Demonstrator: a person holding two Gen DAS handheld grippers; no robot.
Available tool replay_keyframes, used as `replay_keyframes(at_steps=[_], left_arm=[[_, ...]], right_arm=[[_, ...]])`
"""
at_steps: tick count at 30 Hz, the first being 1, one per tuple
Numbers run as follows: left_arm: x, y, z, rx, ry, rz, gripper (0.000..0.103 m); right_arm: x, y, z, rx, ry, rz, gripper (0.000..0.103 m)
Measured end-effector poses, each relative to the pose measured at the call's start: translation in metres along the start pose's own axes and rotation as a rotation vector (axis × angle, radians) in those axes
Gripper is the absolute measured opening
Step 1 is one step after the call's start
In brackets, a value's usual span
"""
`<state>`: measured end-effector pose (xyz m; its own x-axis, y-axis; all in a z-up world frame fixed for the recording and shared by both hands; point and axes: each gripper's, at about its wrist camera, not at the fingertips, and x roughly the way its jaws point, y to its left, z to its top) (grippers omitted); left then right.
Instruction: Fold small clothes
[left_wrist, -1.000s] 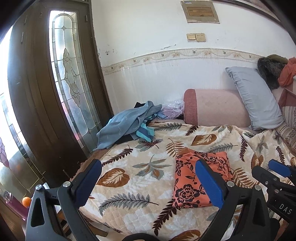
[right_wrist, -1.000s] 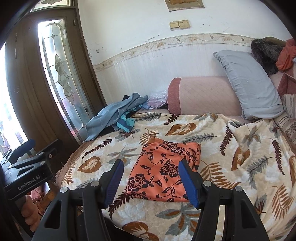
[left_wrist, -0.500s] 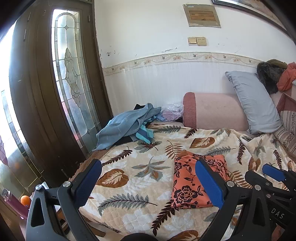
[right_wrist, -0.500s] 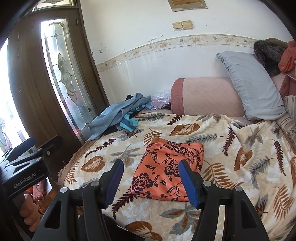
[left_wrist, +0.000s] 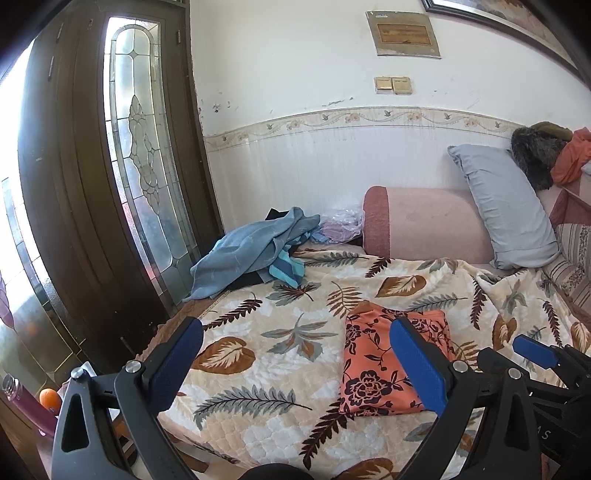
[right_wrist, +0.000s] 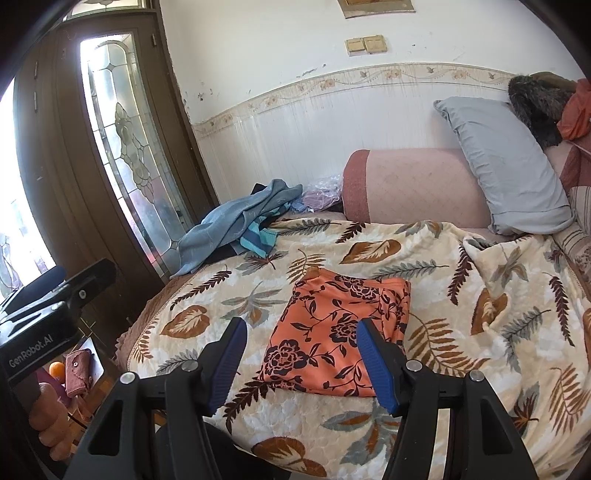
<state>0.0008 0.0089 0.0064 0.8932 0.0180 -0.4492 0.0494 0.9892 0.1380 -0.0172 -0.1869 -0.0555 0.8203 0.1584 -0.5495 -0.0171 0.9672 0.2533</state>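
Grippers, left (left_wrist: 295, 362) and right (right_wrist: 301, 356), hover with jaws spread, holding nothing; folded orange floral garment (right_wrist: 338, 328) lies flat on leaf-print blanket (right_wrist: 480, 295).

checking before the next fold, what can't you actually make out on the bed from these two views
- Orange floral garment: its near right corner is behind the right gripper finger in the right wrist view; a left gripper finger hides its right part in the left wrist view.
- Heap under the blue cloth: the dark and teal pieces are mostly covered.
- Purple item by the wall: too small to identify.
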Motion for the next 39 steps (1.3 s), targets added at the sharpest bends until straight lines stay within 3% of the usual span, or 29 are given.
replay_keyframes(at_steps=[39], left_arm=[[-0.018,0.011,0.002,0.002,-0.062,-0.079,0.101]], right_arm=[[0.006,0.017,0.007,-0.033,-0.005,0.02,0.065]])
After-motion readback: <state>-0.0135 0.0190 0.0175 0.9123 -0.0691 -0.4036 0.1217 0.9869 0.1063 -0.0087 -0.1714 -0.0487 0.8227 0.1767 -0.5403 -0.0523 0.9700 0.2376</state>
